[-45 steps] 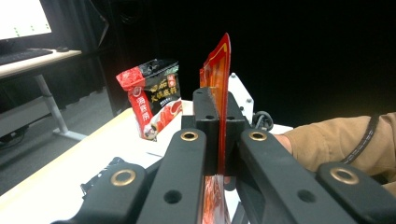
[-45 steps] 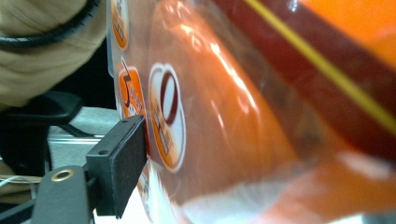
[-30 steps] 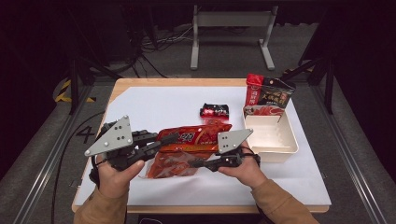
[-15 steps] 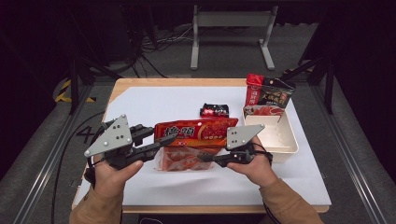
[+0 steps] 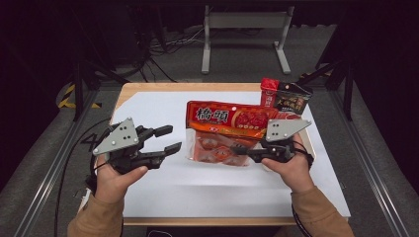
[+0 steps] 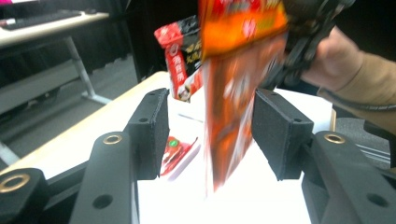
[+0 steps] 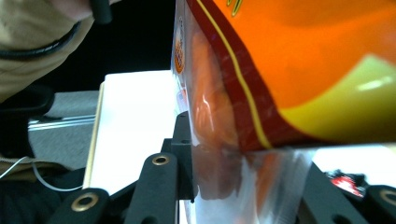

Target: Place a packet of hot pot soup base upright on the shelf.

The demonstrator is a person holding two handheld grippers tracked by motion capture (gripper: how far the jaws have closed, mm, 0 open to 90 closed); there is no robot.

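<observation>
White sheeting covers the wooden table (image 5: 148, 106) in a dark room. Right gripper (image 5: 245, 150) is clenched on the lower right edge of the red-and-orange plastic snack bag (image 5: 225, 129), holding it upright above the table centre. Left gripper (image 5: 167, 139), at left and apart from the bag, has just been opening; nothing presses its released pads (image 6: 152, 126). A red-and-black standing pouch (image 5: 285, 98) stands far right.
</observation>
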